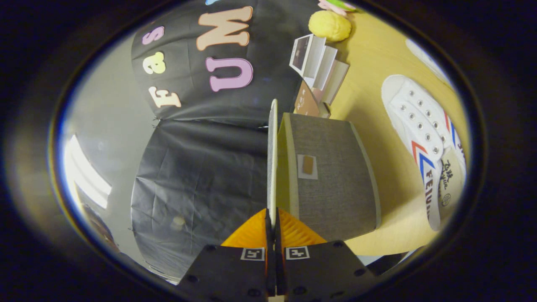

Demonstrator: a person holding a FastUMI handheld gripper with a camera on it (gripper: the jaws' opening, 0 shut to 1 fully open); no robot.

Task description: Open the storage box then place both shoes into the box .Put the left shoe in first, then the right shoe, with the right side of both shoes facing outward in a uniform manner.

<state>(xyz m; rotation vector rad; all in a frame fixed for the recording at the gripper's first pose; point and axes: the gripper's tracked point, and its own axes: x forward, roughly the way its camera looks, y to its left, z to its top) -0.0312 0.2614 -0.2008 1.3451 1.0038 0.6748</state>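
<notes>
One shoe [423, 142] in sight, white with red and blue chevrons, lying on the wooden table [377, 67] well apart from the storage box [331, 176]. Camera is rolled on its side, so the table runs up the far side of the view.

Gripper [272, 226] is clenched on the box's lid [272, 155]: both fingers press the thin pale panel edge-on, one on each face. Lid stands clear of the grey fabric box body, a narrow wedge of gap showing between the two. Probably the opening step, lid being swung off the body so the mouth is free for loading. Pinch sits at the lid's free edge, likely for leverage about the hinge.

Box has a small tan patch [308, 165] on its grey face. At the box's far end, folded cards and a brown booklet [319, 67] crowd its corner; a yellow lumpy object [330, 25] lies beyond them near the table's far edge.

Room: bare tabletop lies between box and shoe, open enough to bring the shoe across. Lid swings toward the black cloth wall [201, 167], nothing in that path.
</notes>
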